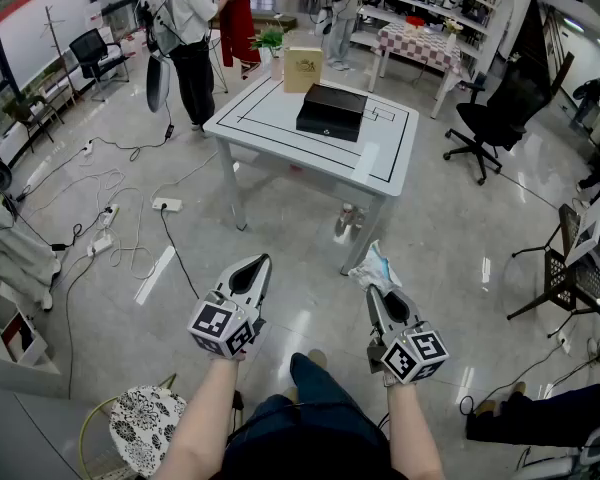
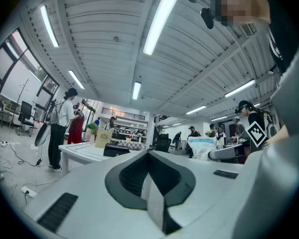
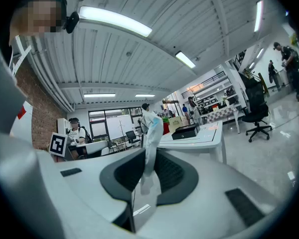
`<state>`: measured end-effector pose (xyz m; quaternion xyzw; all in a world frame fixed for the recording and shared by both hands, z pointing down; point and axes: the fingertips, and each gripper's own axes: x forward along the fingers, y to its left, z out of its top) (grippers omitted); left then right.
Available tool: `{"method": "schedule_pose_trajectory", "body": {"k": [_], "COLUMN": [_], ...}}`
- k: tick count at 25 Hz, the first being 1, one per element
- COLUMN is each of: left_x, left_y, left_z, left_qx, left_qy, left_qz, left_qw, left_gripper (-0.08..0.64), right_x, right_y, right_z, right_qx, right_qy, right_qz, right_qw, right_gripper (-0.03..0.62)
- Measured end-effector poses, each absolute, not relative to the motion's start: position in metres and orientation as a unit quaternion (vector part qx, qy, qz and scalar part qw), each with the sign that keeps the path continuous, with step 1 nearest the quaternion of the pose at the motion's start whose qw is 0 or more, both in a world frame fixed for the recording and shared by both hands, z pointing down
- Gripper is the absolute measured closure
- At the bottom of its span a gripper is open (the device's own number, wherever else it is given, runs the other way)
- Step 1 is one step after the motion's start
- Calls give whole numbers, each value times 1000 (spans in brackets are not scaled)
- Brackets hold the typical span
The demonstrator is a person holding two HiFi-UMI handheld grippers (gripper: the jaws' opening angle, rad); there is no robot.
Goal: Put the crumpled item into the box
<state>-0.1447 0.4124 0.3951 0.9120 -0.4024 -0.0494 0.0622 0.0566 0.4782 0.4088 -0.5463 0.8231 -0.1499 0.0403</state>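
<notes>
Ahead of me stands the white table (image 1: 280, 118), well apart from where I'm holding both tools out over the shiny floor. On it lies the black box (image 1: 332, 111), flat and low, its top looking shut, so I can't see inside. Just behind it a tan carton (image 1: 302, 69) stands upright near the far edge, contents hidden too. Now the crumpled item (image 1: 376, 268): white, thin and crinkly with pale blue patches, poking out past my right gripper (image 1: 378, 293), whose jaws are pinched onto its lower end. My left gripper (image 1: 257, 263) has its jaws pressed together on nothing.
</notes>
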Motion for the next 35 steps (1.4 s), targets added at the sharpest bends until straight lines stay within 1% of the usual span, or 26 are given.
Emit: {"method": "schedule_pose_trajectory", "body": {"k": [9,22,35], "left_x": [-145,-157,-139], "left_y": [373,288,201], "left_z": [396,411,406], "left_qx": [907,894,888], "left_qy": [-413,-435,-446], "left_qz": [-59,-60,-66], "left_qw": [58,84,95], "left_gripper": [560,560,560], "right_x": [55,54,75], "right_y": [439,346,254], "right_z": [414,433,432], "right_qx": [-543,-534,-525], "right_qy": [828,831,836], "right_qz": [-136,-156,-159], "right_qw": [30,20,16], "right_gripper": [537,537,537]}}
